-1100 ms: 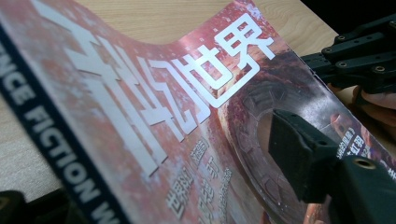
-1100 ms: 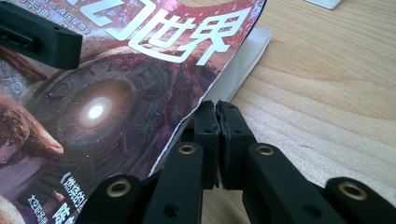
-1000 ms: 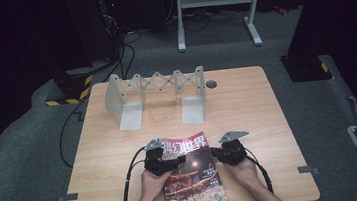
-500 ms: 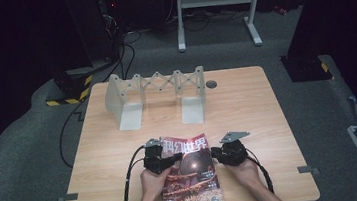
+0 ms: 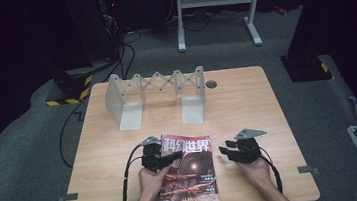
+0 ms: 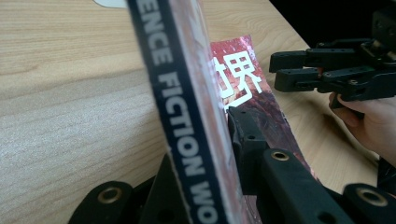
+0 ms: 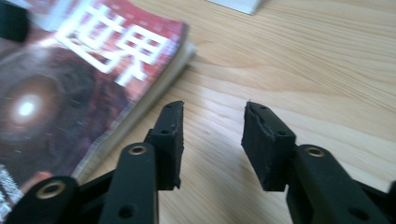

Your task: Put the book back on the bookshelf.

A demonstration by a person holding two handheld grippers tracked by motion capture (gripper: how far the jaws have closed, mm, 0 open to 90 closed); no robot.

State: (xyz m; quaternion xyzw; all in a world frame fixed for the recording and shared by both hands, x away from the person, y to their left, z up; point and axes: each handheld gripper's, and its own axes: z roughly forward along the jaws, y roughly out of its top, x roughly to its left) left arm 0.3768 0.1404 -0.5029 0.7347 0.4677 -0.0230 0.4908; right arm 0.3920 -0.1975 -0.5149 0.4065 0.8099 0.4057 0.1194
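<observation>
The left gripper (image 5: 168, 158) has just closed on the magazine's (image 5: 189, 177) spine edge at the table's (image 5: 247, 103) near side. The right gripper (image 5: 228, 151) lies level just right of it, jaws just parted, nothing between.

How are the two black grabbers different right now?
The left gripper is shut on the magazine, pinching its spine edge; the right gripper holds nothing. The left gripper's jaws have just been closing on the magazine, while the right gripper's jaws have just been opening and stand apart, beside the magazine. Both are black and hand-held over the table.
</observation>
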